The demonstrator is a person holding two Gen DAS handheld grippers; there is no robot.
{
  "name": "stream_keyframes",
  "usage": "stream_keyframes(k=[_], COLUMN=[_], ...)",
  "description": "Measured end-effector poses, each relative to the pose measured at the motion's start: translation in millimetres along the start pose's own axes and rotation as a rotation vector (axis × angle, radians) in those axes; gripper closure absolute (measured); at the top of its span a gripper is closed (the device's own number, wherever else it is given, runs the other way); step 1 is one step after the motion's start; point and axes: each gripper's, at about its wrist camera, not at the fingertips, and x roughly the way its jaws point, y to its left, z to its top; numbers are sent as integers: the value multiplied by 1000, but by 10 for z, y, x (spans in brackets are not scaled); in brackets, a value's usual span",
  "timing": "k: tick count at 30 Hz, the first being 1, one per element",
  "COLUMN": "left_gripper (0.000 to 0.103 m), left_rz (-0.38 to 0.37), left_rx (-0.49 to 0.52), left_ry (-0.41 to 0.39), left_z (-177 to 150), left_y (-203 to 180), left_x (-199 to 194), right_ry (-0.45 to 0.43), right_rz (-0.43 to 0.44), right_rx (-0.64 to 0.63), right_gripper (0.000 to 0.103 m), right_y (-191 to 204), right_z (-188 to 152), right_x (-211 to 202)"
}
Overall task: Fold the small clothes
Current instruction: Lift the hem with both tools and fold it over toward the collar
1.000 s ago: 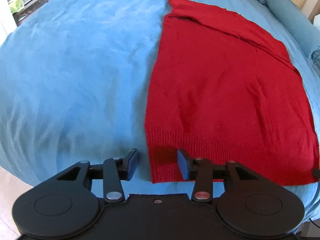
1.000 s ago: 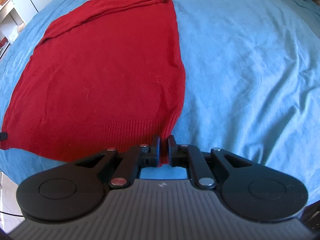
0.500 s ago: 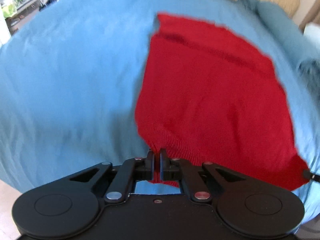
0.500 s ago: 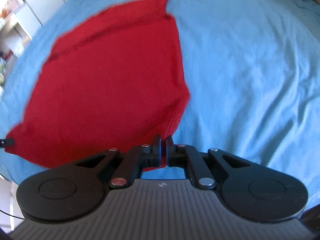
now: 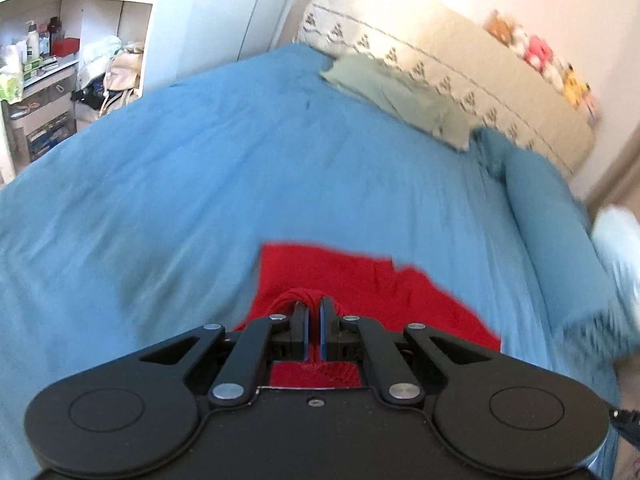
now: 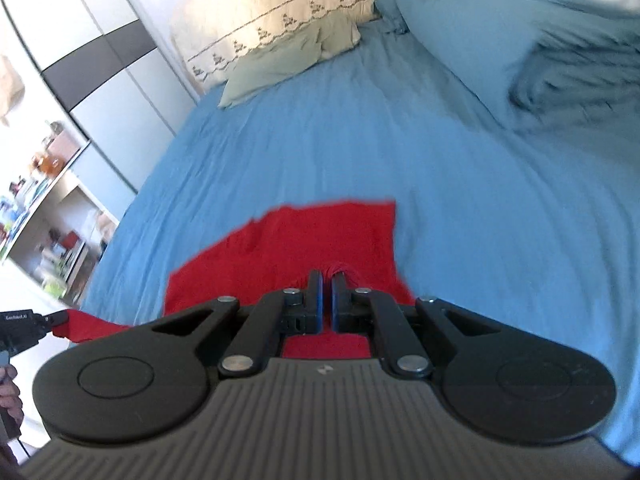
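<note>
Right hand-held gripper [image 6: 327, 280]: jaws pinched onto a bunched edge of the red garment [image 6: 320, 236], low in the frame at 6 o'clock.
Red garment: its far part spread on the blue bed [image 6: 440, 152], motion-blurred.
Left hand-held gripper [image 6: 56, 317]: at 9 o'clock, its tip clamping another corner of the garment.
Pale green pillow [image 6: 288, 60]: at 12 o'clock, against a cream patterned headboard [image 6: 280, 0].
Blue pillow [image 6: 480, 20]: at 1 o'clock.
Shelves [image 6: 52, 220]: cluttered, at 9 o'clock.
</note>
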Motion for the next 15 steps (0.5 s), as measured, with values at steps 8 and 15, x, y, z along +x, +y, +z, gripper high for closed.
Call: stream_keyframes(k=[8,15], left_gripper=[99,99], left_rz=[46,71], left_rx=[-28,-79], left_ry=[-19,5], left_z=[305,286], left_y=[-31,127], left_x=[1644,2242], right_ry=[-11,8], right_rz=[-21,-41], right_rx=[-8,17], right_gripper=[84,84], right_y=[-128,-421], right_z=[477,426], right_x=[1741,2563])
